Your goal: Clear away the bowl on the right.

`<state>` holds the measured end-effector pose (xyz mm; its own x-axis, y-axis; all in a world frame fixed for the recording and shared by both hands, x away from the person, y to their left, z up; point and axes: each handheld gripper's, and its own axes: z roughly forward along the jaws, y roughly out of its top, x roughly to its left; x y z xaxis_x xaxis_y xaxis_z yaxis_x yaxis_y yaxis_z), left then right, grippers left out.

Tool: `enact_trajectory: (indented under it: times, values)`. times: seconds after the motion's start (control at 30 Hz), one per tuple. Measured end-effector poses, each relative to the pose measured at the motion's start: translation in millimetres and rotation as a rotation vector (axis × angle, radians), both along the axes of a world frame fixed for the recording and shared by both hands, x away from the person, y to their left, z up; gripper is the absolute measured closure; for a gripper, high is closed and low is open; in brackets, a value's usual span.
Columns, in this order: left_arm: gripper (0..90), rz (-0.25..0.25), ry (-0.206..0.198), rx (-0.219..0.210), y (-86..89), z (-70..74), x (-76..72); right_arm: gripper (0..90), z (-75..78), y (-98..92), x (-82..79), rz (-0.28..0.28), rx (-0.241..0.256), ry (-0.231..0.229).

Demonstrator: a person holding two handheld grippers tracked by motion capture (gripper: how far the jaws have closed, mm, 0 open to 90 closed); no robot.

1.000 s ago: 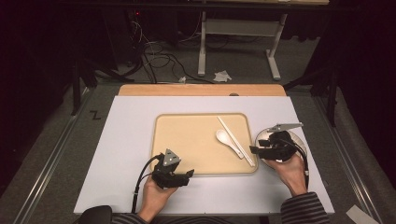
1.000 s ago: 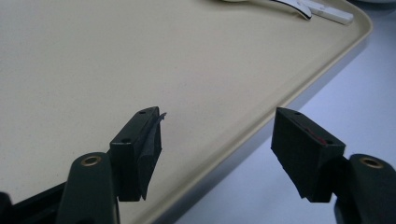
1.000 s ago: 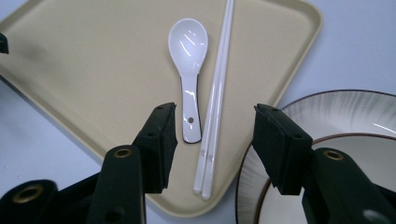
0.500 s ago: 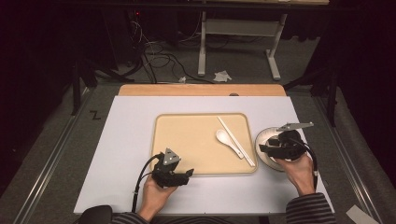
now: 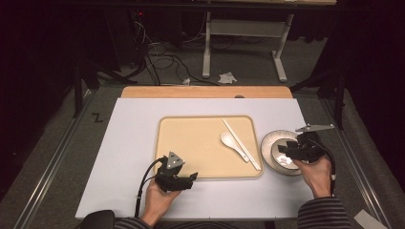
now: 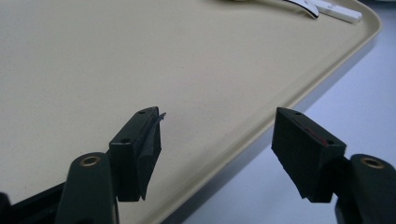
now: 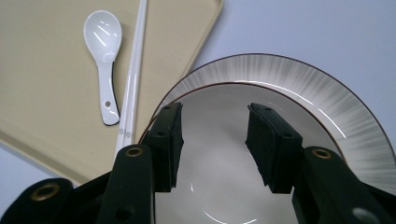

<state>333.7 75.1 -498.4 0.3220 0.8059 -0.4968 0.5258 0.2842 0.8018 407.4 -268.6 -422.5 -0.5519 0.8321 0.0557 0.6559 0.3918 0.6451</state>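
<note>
Jaws, both grippers: spread, nothing between them.

High view: beige tray (image 5: 200,143) at the middle of the white table (image 5: 129,143). Left gripper (image 5: 184,180) at the tray's near edge, held in a hand (image 5: 157,200). Bowl (image 5: 273,143) on the table just beside the tray's right edge; right gripper (image 5: 286,151) over it, contact hard to judge from here. White spoon (image 5: 232,141) and white chopsticks (image 5: 241,143) lie in the tray's right part, side by side.

Left gripper view: jaws parted wide, straddling the tray's rim (image 6: 299,93); chopsticks (image 6: 336,10) at the tray's far corner.

Right gripper view: jaws apart above the bowl's inside (image 7: 299,79); bowl rim overlaps the tray corner in this view. Spoon (image 7: 103,56) beside chopsticks (image 7: 133,79).
</note>
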Motion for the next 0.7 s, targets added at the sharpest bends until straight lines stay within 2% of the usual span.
enact_trajectory:
  times: [0.13,0.23,0.7]
  values:
    - [32.9,0.003,-0.002,-0.001,0.7,0.4,-0.4,56.6,-0.7,-9.9,2.3,-0.038,-0.014,-0.001]
    - [33.0,0.001,0.001,0.002,0.1,-0.2,0.2,55.5,-1.0,-16.9,3.4,-0.065,-0.004,0.002]
    - [33.4,0.0,0.002,0.008,0.0,-1.0,0.7,54.4,-0.5,-43.8,6.3,-0.146,-0.013,-0.005]
